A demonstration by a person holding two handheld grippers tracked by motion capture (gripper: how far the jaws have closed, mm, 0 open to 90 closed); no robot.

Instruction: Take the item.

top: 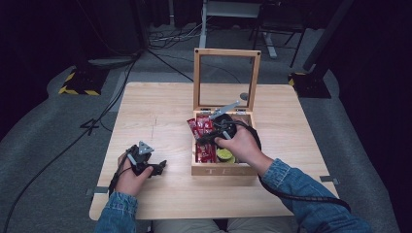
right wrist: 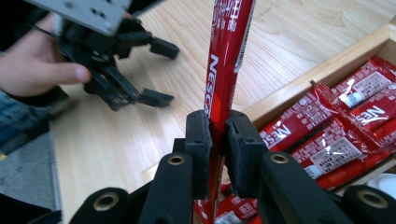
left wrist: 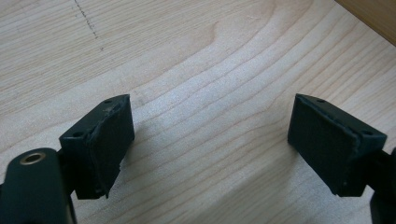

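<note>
A wooden tea box (top: 214,170) stands open on the table, its glass-paned lid (top: 197,77) upright at the back. Red stick sachets (top: 206,153) lie in its left compartment (right wrist: 336,135). My right gripper (right wrist: 218,123) is shut on one red sachet (right wrist: 228,42), which stands upright between the jaws above the box's left wall (right wrist: 299,84). In the high view the right gripper (top: 201,141) hovers over the box. My left gripper (top: 163,165) rests open on the bare wood to the left of the box (left wrist: 210,135), and it also appears in the right gripper view (right wrist: 161,72).
A round green item (top: 225,155) sits in the box's front compartment. The pale wooden table (top: 160,111) has bare room to the left of and behind the box. Cables and stand bases lie on the grey floor beyond.
</note>
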